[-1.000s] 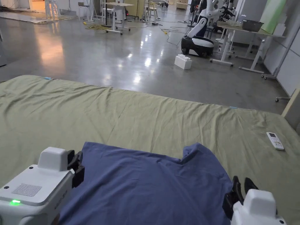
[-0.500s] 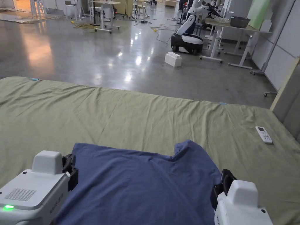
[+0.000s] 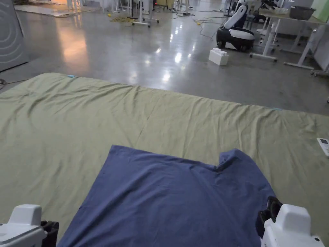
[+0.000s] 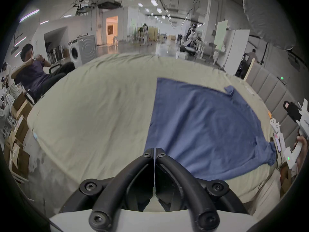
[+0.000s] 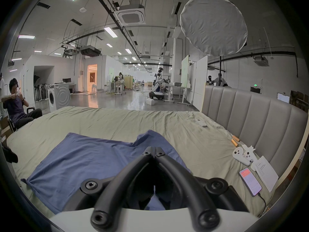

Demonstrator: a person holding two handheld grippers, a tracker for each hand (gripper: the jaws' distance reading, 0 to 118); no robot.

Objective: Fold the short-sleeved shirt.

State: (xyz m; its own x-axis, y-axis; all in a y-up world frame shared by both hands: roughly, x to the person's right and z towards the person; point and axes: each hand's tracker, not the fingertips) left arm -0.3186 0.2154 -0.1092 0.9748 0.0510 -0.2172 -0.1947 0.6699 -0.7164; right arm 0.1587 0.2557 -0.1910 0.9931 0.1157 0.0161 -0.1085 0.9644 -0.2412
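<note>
Shirt first: from the head view, the blue short-sleeved cotton shirt [image 3: 173,199] lies spread on the olive-green bedsheet [image 3: 96,122], one sleeve poking up at its far right; my right gripper [image 3: 273,210] sits at the shirt's right edge and the left gripper [image 3: 48,228] beside its near left edge, jaw gaps unreadable here. In the left gripper view my jaws are pressed together, empty, tips over the sheet just beside the shirt's left edge. In the right gripper view the jaws are likewise closed with nothing between them, hovering above the cloth. I judge no fold started; next I need to open both and pinch an edge.
</note>
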